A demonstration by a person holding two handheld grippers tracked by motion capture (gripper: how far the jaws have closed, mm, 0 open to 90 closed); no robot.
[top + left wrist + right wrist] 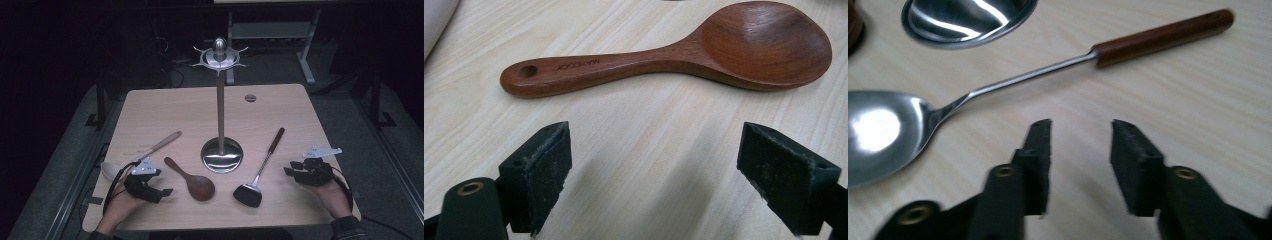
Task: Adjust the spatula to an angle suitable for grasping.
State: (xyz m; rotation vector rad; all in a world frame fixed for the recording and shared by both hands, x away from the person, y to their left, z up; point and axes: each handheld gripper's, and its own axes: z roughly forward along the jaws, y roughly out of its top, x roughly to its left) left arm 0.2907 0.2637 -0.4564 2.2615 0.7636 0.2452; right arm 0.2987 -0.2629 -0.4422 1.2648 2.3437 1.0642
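**A:** Right, where do the 2 tongs sit, taking the steel stand (221, 156) in the middle of the table (150, 107) as the mark?

**B:** Left tongs (156, 188) rest on the near side of the stand and off to its left, held in a hand (119, 202). Right tongs (291, 168) rest off to the stand's right, near the table's edge.

**A:** Are they gripping anything?

**B:** No. In the left gripper view the left tongs (654, 170) stand wide apart over bare wood. In the right gripper view the right tongs (1081, 165) show a narrower gap, also with nothing in it.

**A:** And the utensils?

**B:** 3 lie flat around the stand. The brown wooden spoon (192, 180) lies just left of the stand's base, bowl toward the person; the left tongs point at it, near but not touching (664, 55). The metal spatula (260, 170) with a dark red handle lies just right of the base, ahead of the right tongs and apart from them (998, 85). A pale ladle (137, 157) lies farther left of the stand, beyond the left tongs.
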